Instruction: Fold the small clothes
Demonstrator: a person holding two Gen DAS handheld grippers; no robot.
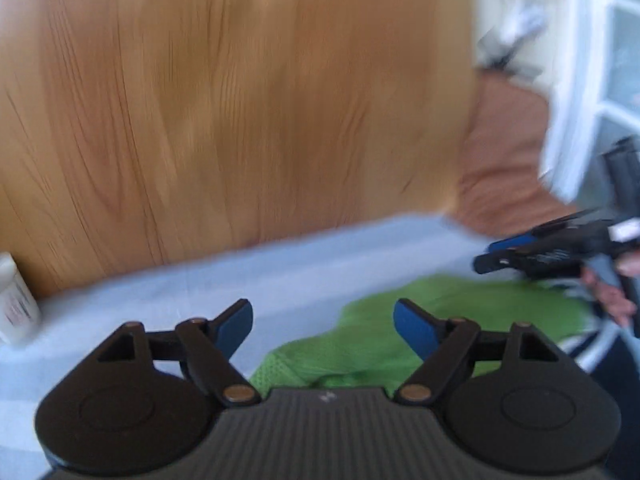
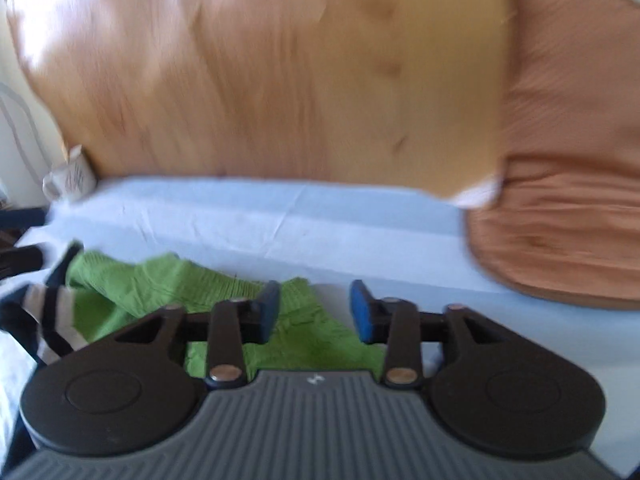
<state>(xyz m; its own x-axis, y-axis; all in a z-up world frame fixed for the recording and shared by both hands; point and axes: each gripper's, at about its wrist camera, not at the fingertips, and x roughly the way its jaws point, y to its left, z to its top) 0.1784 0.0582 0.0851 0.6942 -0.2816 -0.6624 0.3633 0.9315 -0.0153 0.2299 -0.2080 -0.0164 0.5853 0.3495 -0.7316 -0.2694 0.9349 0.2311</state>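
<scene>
I see a green cloth [image 2: 168, 280], a black-and-white striped sock [image 2: 52, 320], a light blue sheet [image 2: 260, 220] and a brown pillow [image 2: 560, 220].

Garment [image 2: 208, 300] lies on sheet [image 2: 260, 216], beneath and left of right gripper [image 2: 314, 310]. Headboard [image 2: 280, 80] stands behind. Cushion [image 2: 560, 220] right. Cup [image 2: 72, 178] far left. Sock [image 2: 48, 316] left.

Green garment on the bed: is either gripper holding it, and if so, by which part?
Nothing is held. The left gripper and right gripper both have open jaws above the green garment.
</scene>
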